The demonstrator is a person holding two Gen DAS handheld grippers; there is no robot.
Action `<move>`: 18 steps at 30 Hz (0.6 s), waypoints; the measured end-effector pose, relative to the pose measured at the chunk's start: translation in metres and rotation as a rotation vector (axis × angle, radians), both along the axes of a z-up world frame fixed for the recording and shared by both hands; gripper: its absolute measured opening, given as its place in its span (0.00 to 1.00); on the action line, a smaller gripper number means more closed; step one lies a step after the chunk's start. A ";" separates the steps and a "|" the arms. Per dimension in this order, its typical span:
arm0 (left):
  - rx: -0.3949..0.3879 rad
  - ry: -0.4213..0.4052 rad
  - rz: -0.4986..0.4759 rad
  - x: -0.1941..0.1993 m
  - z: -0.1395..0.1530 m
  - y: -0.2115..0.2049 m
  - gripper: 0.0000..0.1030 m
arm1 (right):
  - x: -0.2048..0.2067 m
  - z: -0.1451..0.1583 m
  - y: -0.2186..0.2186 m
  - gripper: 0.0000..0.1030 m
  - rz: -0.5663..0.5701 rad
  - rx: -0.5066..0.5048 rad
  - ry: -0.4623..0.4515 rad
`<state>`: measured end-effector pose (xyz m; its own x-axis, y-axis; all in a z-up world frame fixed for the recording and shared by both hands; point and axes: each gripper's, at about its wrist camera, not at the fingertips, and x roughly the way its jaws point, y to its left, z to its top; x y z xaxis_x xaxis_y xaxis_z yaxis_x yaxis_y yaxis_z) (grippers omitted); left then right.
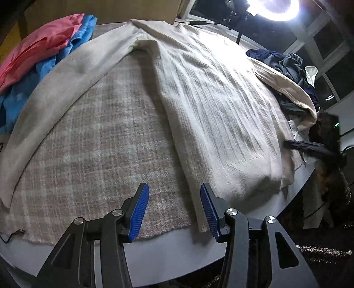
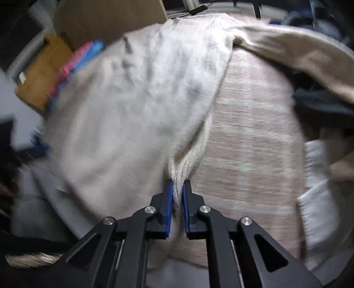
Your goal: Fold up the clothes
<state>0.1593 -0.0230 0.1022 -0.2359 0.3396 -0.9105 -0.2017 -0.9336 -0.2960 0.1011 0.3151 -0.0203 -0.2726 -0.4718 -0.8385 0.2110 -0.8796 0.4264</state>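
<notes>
A grey desk (image 1: 168, 250) carries a pinkish checked blanket (image 1: 99, 155), and on that lies a cream knitted sweater (image 1: 210, 99), spread flat with its hem toward the cameras. The left wrist view shows the whole left sleeve (image 1: 50, 95) stretched out over the blanket — and a pile of pink and blue clothes (image 1: 44, 55) beside it, a dark heap of clothes (image 1: 287, 64) on the far right, and a bright lamp (image 1: 274, 8) above. The right wrist view, blurred, shows a brown box (image 2: 42, 75) instead. There the right gripper (image 2: 177, 195) is pinching the ribbed hem corner of the sweater. The left gripper (image 1: 174, 206) is spread wide — empty, just beside the hem.
</notes>
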 end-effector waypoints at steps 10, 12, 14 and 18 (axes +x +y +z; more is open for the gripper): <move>0.069 -0.027 -0.020 -0.002 -0.020 0.037 0.45 | -0.016 0.009 0.082 0.07 -0.229 0.008 -0.020; 0.080 -0.034 -0.036 -0.003 -0.023 0.050 0.45 | -0.019 0.005 0.082 0.08 -0.204 0.018 -0.034; 0.087 -0.044 -0.054 -0.004 -0.026 0.063 0.45 | -0.022 0.002 0.080 0.08 -0.183 0.036 -0.042; 0.097 -0.085 -0.064 -0.005 -0.033 0.090 0.46 | -0.022 0.001 0.091 0.09 -0.173 0.032 -0.056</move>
<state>0.1546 0.0673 0.0690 -0.1341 0.4387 -0.8886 -0.2306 -0.8859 -0.4025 0.0787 0.4064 -0.0188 -0.3003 -0.3949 -0.8683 0.0320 -0.9139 0.4046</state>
